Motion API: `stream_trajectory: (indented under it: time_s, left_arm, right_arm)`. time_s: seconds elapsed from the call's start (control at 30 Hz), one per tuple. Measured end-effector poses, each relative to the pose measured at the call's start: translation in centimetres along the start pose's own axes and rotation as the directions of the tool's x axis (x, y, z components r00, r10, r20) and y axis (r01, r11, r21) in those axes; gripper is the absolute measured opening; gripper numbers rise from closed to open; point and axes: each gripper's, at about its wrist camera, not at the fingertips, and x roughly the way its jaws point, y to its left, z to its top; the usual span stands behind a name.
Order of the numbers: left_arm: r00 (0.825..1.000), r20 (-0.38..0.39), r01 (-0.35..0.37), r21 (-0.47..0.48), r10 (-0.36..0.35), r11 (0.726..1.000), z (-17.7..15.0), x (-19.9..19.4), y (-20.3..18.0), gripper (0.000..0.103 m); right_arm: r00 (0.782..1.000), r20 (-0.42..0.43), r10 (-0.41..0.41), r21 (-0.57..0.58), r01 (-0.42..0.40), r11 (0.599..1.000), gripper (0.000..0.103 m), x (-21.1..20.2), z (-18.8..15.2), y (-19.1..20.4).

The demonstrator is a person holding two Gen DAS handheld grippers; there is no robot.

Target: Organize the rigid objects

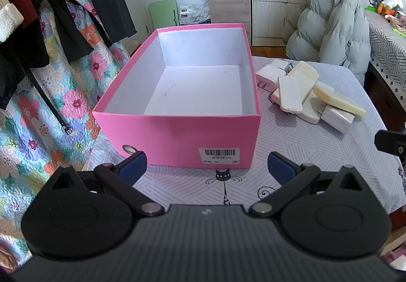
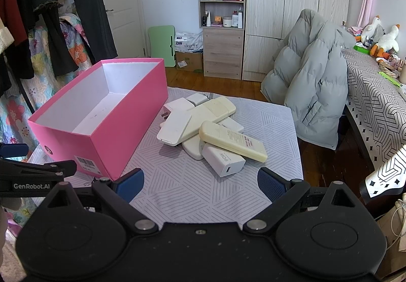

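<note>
chargers and remotes [image 2: 203,129] lay heaped on the table [image 2: 228,190], just right of the empty pink box [image 2: 101,127]. nearest us sat the white 90w charger [image 2: 223,160], directly ahead of our right claw [image 2: 200,184], whose blue pads stood wide apart on nothing. the yellowed remote [image 2: 233,141] lay across that charger, its long axis running away to the left. our left claw [image 1: 206,166], equally spread and empty, faced the box's near wall, with the heap [image 1: 307,94] off to its right. we judged the right claw nearer.
</note>
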Motion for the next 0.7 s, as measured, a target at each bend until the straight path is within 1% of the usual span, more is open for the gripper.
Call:
stream_trajectory:
  time_s: [0.17, 0.3, 0.4, 0.47, 0.5, 0.53, 0.6, 0.63, 0.7]
  left_arm:
    - [1.000, -0.001, 0.006, 0.005, -0.006, 1.000, -0.1, 0.1, -0.2, 0.103]
    - [0.999, -0.008, 0.031, 0.019, -0.031, 0.999, 0.2, -0.1, -0.6, 0.101]
    - [0.999, -0.001, 0.050, 0.034, -0.050, 0.998, 1.3, -0.6, -0.6, 0.100]
    - [0.997, 0.015, 0.072, 0.053, -0.073, 0.996, 2.4, -1.1, -0.2, 0.097]
    - [0.995, 0.034, 0.094, 0.071, -0.096, 0.993, 3.0, -1.4, 0.2, 0.095]
    - [0.992, 0.055, 0.111, 0.079, -0.116, 0.991, 3.6, -1.7, 0.7, 0.095]
    - [0.981, 0.096, 0.161, 0.080, -0.169, 0.984, 4.8, -2.1, 2.0, 0.095]
    - [0.975, 0.092, 0.193, 0.087, -0.201, 0.977, 5.7, -1.9, 2.8, 0.095]
    - [0.975, 0.069, 0.205, 0.086, -0.211, 0.975, 7.3, -1.0, 4.2, 0.095]
  right_arm:
    - [1.000, 0.000, 0.000, 0.000, 0.000, 1.000, 0.098, 0.0, 0.0, 0.0]
    - [1.000, 0.004, 0.012, -0.003, -0.012, 1.000, 0.098, 0.1, -0.2, -0.3]
    - [0.996, 0.043, 0.074, 0.018, -0.075, 0.997, 0.098, 0.0, 0.1, -1.4]
    - [0.987, 0.101, 0.126, 0.034, -0.130, 0.991, 0.098, -0.2, 0.7, -2.6]
    - [0.981, 0.127, 0.147, 0.028, -0.152, 0.988, 0.098, -0.3, 1.0, -3.0]
    - [0.976, 0.144, 0.163, 0.014, -0.167, 0.986, 0.098, -0.3, 1.4, -3.4]
    - [0.975, 0.149, 0.165, -0.032, -0.162, 0.986, 0.098, 0.0, 2.5, -4.1]
    - [0.975, 0.150, 0.161, -0.062, -0.154, 0.986, 0.098, 0.2, 2.9, -4.3]
    - [0.980, 0.128, 0.154, -0.133, -0.137, 0.982, 0.097, 1.0, 3.5, -4.7]
